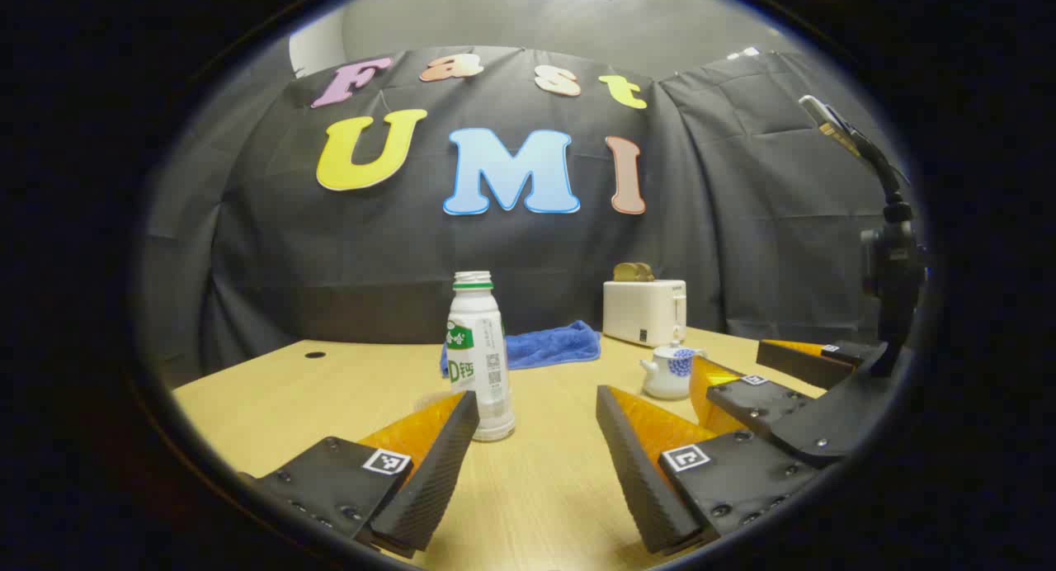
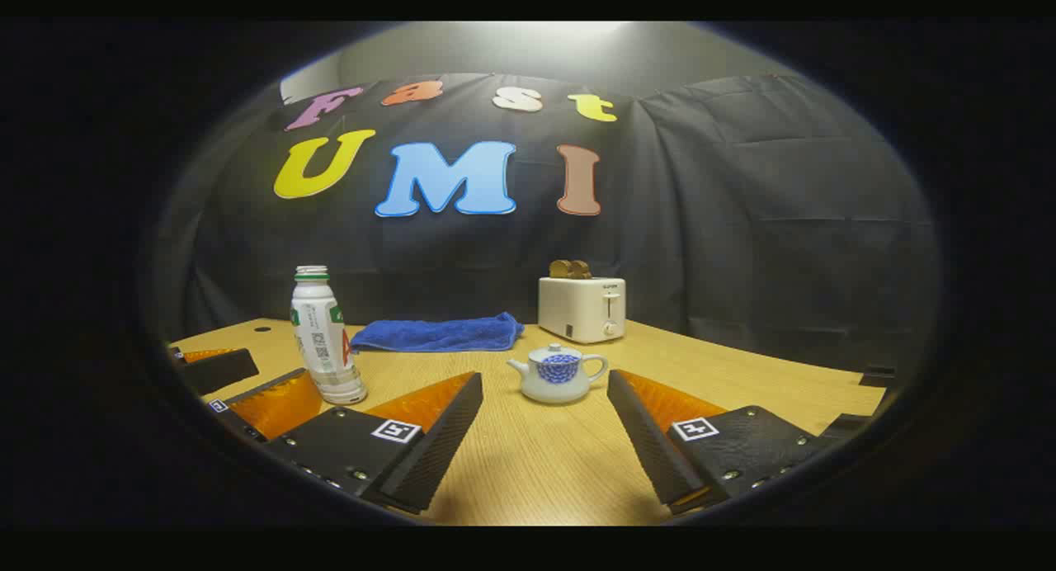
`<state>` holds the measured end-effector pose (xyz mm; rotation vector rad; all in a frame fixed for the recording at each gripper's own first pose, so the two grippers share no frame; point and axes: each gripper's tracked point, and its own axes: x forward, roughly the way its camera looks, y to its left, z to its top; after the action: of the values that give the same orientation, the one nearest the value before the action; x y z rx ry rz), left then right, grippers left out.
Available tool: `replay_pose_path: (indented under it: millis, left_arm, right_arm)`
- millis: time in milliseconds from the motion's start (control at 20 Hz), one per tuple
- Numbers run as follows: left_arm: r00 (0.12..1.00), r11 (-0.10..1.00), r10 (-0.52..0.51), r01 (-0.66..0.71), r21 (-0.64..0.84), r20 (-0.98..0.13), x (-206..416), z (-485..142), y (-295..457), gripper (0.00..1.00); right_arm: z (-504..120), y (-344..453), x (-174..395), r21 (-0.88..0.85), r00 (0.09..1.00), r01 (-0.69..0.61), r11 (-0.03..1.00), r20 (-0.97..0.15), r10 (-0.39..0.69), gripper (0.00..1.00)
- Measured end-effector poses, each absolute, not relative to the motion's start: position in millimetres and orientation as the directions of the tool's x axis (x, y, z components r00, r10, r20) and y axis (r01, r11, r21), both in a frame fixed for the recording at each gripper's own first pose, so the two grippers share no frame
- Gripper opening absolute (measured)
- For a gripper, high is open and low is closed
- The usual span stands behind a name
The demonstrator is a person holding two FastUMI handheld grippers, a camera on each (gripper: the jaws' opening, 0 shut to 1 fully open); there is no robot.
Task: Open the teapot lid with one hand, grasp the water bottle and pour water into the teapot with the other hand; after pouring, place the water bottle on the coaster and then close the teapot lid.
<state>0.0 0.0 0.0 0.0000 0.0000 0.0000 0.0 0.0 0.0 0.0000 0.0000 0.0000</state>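
A white water bottle (image 1: 480, 355) with a green label and no cap stands upright on the wooden table (image 1: 536, 488), just ahead of my left gripper (image 1: 536, 418), which is open and empty. The bottle is beside its left finger, apart from it. A small white teapot (image 2: 557, 374) with a blue pattern and its lid on sits ahead of my right gripper (image 2: 544, 418), also open and empty. In the left gripper view the teapot (image 1: 670, 371) stands to the right, beside the other gripper's fingers (image 1: 747, 389). The bottle (image 2: 324, 334) is at the left in the right gripper view.
A blue cloth (image 2: 437, 333) lies at the back of the table. A white toaster (image 2: 582, 309) with bread in it stands behind the teapot. A dark camera mount (image 1: 891, 257) rises at the right in the left gripper view. A small hole (image 1: 314, 355) marks the table's far left.
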Motion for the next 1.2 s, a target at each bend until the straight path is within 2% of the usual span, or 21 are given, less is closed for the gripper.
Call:
replay_pose_path:
  millis: [50, 150, 250, 300, 350, 400, 450, 600, 850, 1100, 1150, 1200]
  left_arm:
    - [1.000, 1.000, -0.003, 0.003, 0.000, -0.003, -1, 0, -1, 1.00]
    - [0.998, 0.998, 0.061, -0.061, -0.001, 0.006, -5, 2, 9, 0.88]
    - [0.988, 0.988, 0.154, -0.154, -0.003, 0.008, -7, 0, 25, 0.96]
    - [0.981, 0.981, 0.193, -0.193, -0.001, 0.010, -8, 4, 30, 1.00]
    - [0.981, 0.981, 0.196, -0.196, -0.002, 0.010, -8, 3, 29, 1.00]
    - [0.981, 0.981, 0.196, -0.196, -0.003, 0.010, -9, 3, 29, 1.00]
    - [0.981, 0.981, 0.196, -0.196, -0.002, 0.010, -8, 3, 30, 1.00]
    - [0.980, 0.980, 0.197, -0.197, -0.004, 0.008, -9, 3, 29, 1.00]
    - [0.981, 0.981, 0.196, -0.196, -0.003, 0.010, -9, 3, 29, 1.00]
    - [0.989, 0.989, 0.149, -0.149, -0.003, 0.012, -2, 5, 20, 1.00]
    - [0.988, 0.989, 0.151, -0.151, -0.004, 0.013, -2, 4, 22, 0.94]
    - [0.990, 0.990, 0.141, -0.141, -0.006, 0.012, 2, 4, 21, 0.97]
  right_arm:
    - [1, 1, 1, -0.002, 1.000, 0.000, 1.000, -0.004, 0.000, 0.95]
    - [-1, -5, 0, -0.004, 1.000, 0.030, 1.000, 0.000, -0.030, 0.95]
    - [0, -7, 1, -0.002, 0.998, 0.055, 0.998, 0.000, -0.055, 0.95]
    - [1, 4, -1, -0.003, 1.000, -0.031, 1.000, 0.003, 0.031, 0.95]
    - [1, 29, -10, -0.013, 0.976, -0.218, 0.976, 0.004, 0.218, 0.95]
    - [-1, 40, -16, -0.011, 0.951, -0.308, 0.951, 0.003, 0.308, 0.95]
    - [-1, 35, -9, -0.009, 0.944, -0.329, 0.944, -0.003, 0.329, 0.95]
    - [-2, 24, -1, -0.010, 0.959, -0.283, 0.959, -0.005, 0.283, 0.95]
    - [-1, 22, -5, -0.009, 0.932, -0.362, 0.932, 0.000, 0.362, 0.95]
    - [0, 15, 3, 0.014, 0.927, -0.375, 0.927, -0.005, 0.375, 0.95]
    - [-2, 13, 7, 0.001, 0.928, -0.373, 0.928, -0.014, 0.373, 0.95]
    - [-3, 12, 12, -0.012, 0.925, -0.380, 0.925, -0.028, 0.380, 0.95]
